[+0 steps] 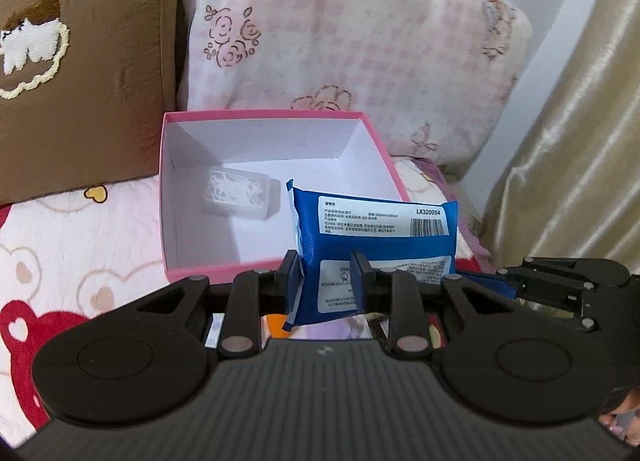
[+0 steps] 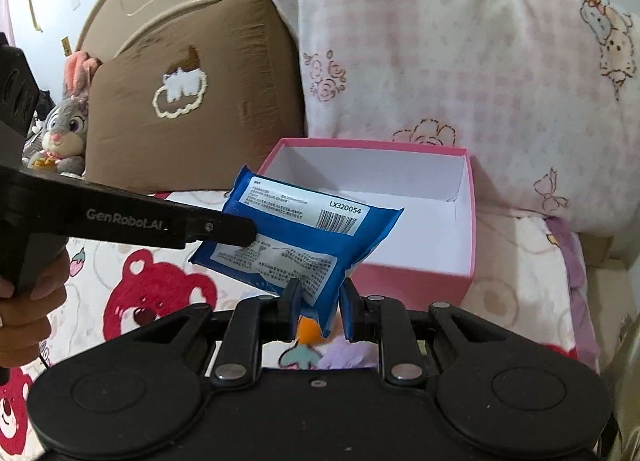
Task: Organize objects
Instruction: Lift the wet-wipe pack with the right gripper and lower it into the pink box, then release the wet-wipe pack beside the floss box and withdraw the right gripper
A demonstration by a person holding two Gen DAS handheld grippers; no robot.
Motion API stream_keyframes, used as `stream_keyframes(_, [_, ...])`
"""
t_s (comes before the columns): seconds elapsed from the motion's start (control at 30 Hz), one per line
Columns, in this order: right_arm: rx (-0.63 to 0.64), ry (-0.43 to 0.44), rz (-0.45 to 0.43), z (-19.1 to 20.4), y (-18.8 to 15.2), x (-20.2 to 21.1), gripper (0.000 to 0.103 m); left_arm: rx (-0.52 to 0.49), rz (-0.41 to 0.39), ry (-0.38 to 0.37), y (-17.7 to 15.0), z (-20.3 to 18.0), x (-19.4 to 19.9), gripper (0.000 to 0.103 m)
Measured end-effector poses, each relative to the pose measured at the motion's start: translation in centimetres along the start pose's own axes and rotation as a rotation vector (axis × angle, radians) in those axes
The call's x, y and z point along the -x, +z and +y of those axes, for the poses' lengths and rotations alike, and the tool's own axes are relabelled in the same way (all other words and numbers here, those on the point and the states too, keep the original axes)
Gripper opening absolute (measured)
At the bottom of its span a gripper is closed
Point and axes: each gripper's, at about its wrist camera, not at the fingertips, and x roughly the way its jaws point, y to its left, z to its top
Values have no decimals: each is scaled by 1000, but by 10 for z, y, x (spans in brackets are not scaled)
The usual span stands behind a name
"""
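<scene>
While both tools (image 1: 326, 285) (image 2: 319, 311) clamp the blue packet (image 1: 376, 229) | pink box (image 1: 200, 273) holds a clear tub (image 1: 236, 197).

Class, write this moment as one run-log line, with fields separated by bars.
left gripper: shut on blue packet | right gripper: shut on same packet | packet: held above bedspread, before pink box | box: holds clear container
</scene>
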Motion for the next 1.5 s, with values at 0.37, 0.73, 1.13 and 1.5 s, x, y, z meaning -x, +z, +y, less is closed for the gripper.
stream_keyframes(0.37, [5, 100, 143, -25, 36, -111, 24, 122, 135, 164, 43, 41, -95, 26])
stream_keyframes(0.73, [-85, 163, 268, -52, 39, -179, 24, 245, 268, 229, 43, 71, -159, 26])
stream_keyframes(1.13, [-211, 152, 347, -68, 39, -224, 24, 250, 315, 318, 44, 77, -205, 26])
stream_keyframes(1.5, [-198, 111, 383, -57, 41, -238, 24, 204, 327, 350, 39, 79, -220, 26])
